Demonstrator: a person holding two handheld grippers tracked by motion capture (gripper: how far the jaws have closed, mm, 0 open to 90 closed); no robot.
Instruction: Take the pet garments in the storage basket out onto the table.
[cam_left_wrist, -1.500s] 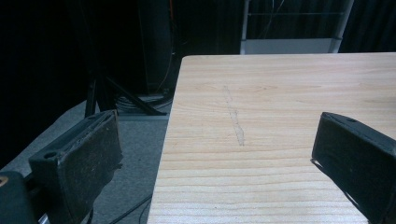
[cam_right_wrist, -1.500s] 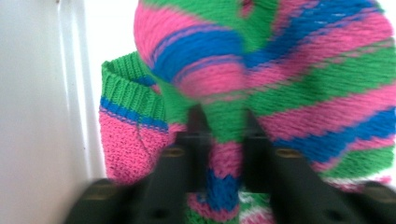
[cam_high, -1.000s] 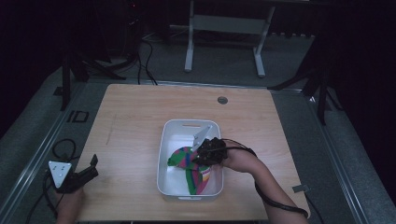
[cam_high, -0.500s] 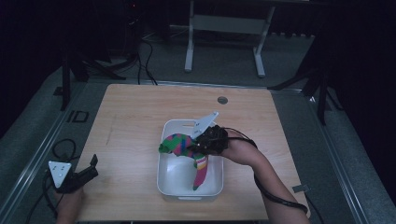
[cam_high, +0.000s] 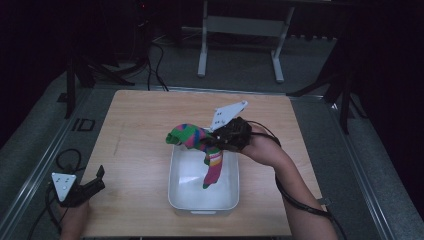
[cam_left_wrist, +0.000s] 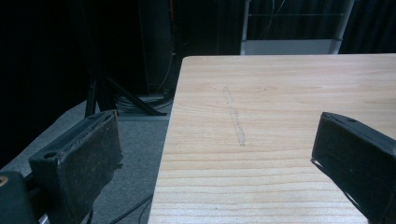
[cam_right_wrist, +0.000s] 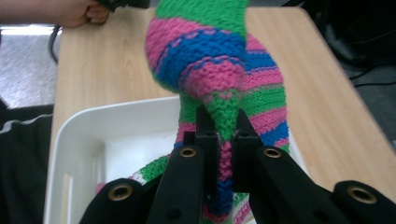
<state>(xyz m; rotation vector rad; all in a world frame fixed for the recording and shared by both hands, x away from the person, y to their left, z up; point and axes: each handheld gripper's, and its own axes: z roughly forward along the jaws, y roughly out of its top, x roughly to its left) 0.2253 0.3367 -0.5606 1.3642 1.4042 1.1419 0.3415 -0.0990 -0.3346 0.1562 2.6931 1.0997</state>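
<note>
The striped sock (cam_high: 197, 142) is pinched in the right gripper (cam_high: 226, 141) above the white tub (cam_high: 179, 197); the thin fold could be lost. The left gripper (cam_high: 98, 178) is held open.

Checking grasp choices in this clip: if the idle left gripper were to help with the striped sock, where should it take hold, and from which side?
Probably the green toe end of the striped sock, approached from the table's left. The right gripper pinches the sock mid-length above the white bin, so that end juts leftward toward the open left gripper, free of the bin walls.
</note>
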